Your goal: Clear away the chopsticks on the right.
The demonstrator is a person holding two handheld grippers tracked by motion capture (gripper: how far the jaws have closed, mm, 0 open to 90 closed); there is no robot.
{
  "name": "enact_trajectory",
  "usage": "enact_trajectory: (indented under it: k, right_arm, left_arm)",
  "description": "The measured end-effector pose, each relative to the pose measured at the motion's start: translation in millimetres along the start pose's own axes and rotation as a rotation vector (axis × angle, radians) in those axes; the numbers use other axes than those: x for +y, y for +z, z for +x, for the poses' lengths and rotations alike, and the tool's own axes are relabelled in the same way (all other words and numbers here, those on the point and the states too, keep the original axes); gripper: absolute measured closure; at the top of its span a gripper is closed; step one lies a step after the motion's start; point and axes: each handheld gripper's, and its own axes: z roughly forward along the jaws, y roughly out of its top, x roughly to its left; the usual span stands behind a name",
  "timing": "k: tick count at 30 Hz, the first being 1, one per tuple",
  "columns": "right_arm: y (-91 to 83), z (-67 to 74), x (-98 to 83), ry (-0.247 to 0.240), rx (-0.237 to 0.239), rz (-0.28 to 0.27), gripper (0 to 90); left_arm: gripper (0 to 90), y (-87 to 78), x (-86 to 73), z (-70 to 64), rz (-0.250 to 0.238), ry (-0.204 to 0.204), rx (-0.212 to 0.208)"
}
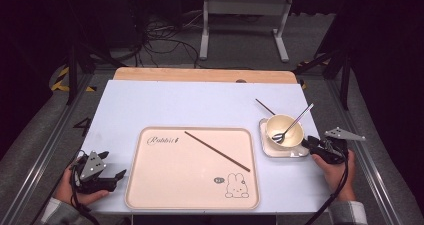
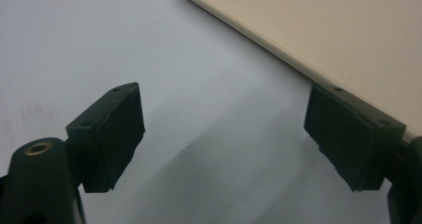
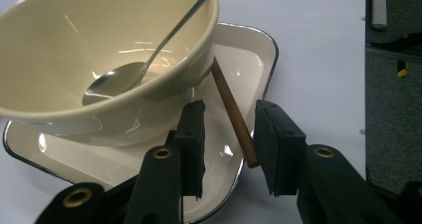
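Dark floor w/ cables and a white frame sits beyond the table; the work surface itself is a pale blue-white mat [image 1: 165, 105] w/ a wooden strip along its far edge. We hold two grippers at the near corners.

Our left gripper [image 1: 102, 177] rests at the near-left, just beside the left edge of the beige tray [image 1: 155, 185]. In the left gripper view its jaws stand wide apart w/ bare mat between them, and the tray's rim [image 2: 278, 55] runs diagonally past the jaw at the right of that view. Plenty of open mat to the left and far side of it.

Our right gripper [image 1: 312, 144] sits at the near-right corner of the small white dish [image 1: 292, 152], close to the mat's right edge. The dish carries the cream bowl [image 1: 282, 125], which has a spoon [image 1: 295, 122] leaning in it, handle pointing up-right over the rim. One brown chopstick [image 3: 234, 114] lies in the dish under the bowl's side, its near end over the dish's chrome rim [image 3: 271, 50]. In the right gripper view the jaws are part-closed around that end: stick between the pads, near the right-hand one, but we can't see the pads pressing on it. Tight room there: bowl wall on one side, dish rim below.

A second chopstick [image 1: 217, 151] lies diagonally on the tray, well apart from both grippers, w/ clear tray all round it.
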Motion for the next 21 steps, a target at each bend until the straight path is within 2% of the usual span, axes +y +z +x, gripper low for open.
enact_trajectory:
  k: [3, 8, 11, 13, 18, 21]
  right_arm:
    - [1.8, 0.6, 0.1, -0.015, -0.003, 0.006, 71.4]
    - [4.2, 1.9, 0.6, -0.035, 0.003, 0.025, 83.4]
    - [6.8, 3.0, 0.8, -0.046, 0.003, 0.042, 87.3]
    - [8.3, 3.7, 0.3, -0.051, 0.007, 0.052, 87.0]
    - [7.9, 4.8, 1.4, -0.042, 0.012, 0.037, 77.8]
    - [7.0, 4.6, 1.4, -0.044, 0.020, 0.034, 76.1]
  left_arm:
    - [16.8, 0.1, -0.1, 0.1, 0.001, 0.000, -0.001]
    - [16.8, 0.6, -0.2, -0.3, 0.006, 0.000, -0.006]
    - [16.8, 0.6, -0.2, -0.2, 0.007, 0.000, -0.006]
    - [16.8, 0.6, -0.3, -0.1, 0.007, -0.001, -0.008]
    - [16.7, 1.2, -0.5, -0.4, 0.008, -0.002, -0.009]
    - [16.6, 1.6, -0.5, -0.5, 0.011, -0.003, -0.014]
